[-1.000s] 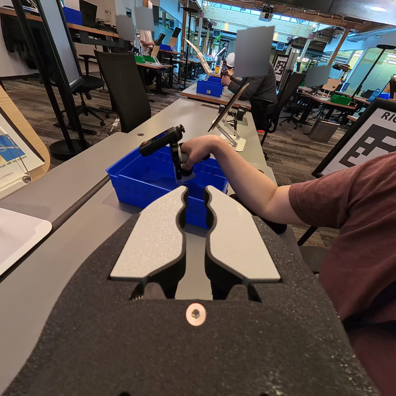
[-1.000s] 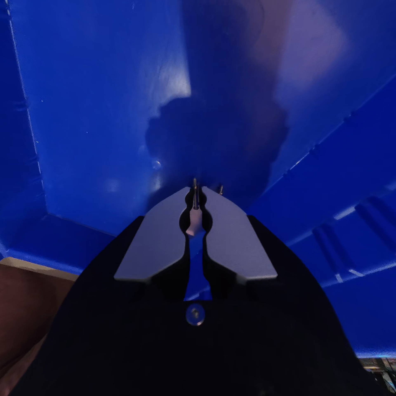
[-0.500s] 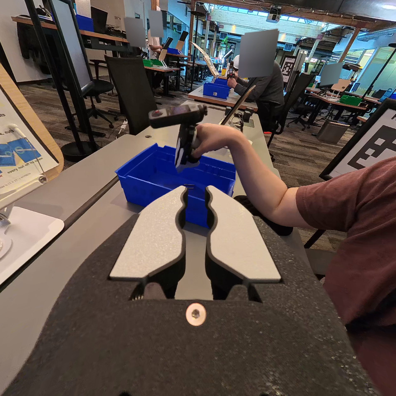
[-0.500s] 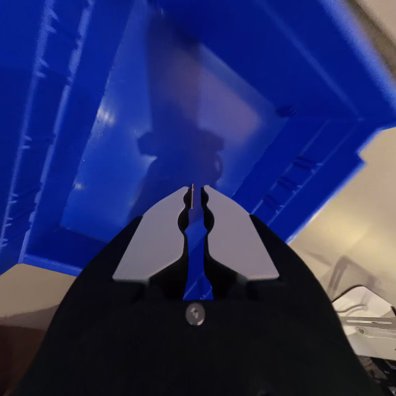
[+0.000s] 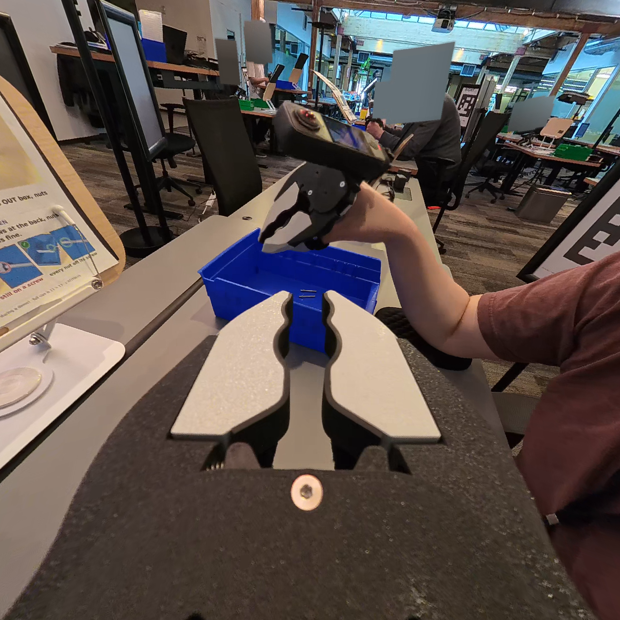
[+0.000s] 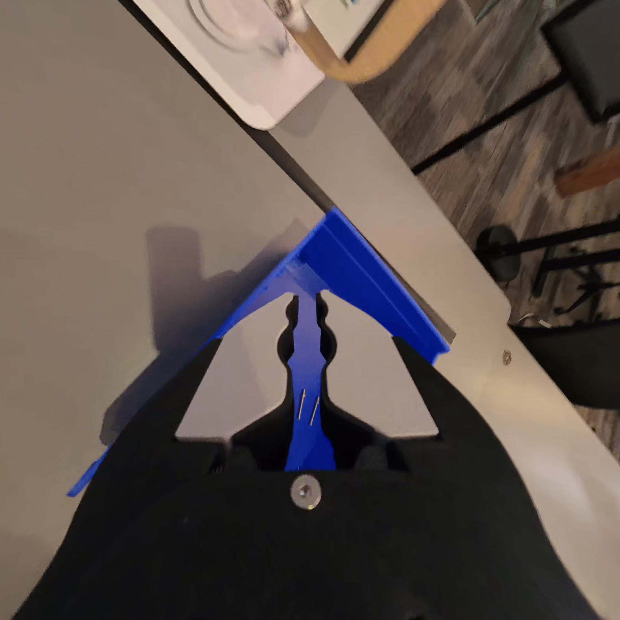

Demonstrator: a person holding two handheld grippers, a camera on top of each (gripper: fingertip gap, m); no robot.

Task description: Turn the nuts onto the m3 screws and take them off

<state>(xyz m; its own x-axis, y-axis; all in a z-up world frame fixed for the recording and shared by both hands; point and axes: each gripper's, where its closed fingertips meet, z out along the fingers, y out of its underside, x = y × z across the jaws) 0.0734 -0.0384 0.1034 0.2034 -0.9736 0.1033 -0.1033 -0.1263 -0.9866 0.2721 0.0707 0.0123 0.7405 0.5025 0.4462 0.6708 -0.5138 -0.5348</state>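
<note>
Raised out of the bin [image 5: 235,295] since earlier, right gripper [image 5: 268,240] hangs above it, slightly open and empty; two screws [image 5: 307,294] lie side by side on bin floor, below it; left gripper [image 5: 306,322] open, empty, nearside.

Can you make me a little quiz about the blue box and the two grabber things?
1. True or false: the right gripper is down inside the blue bin.
2. How many thin screws lie on the bin floor? A) none B) two C) five
3. Fill in: the left gripper holds ____ between its fingers.

Key:
1. False. It hangs in the air above the bin, fingers slightly apart with nothing between them.
2. B. They lie side by side, close together.
3. Nothing. It is open, on the near side of the bin.
</note>
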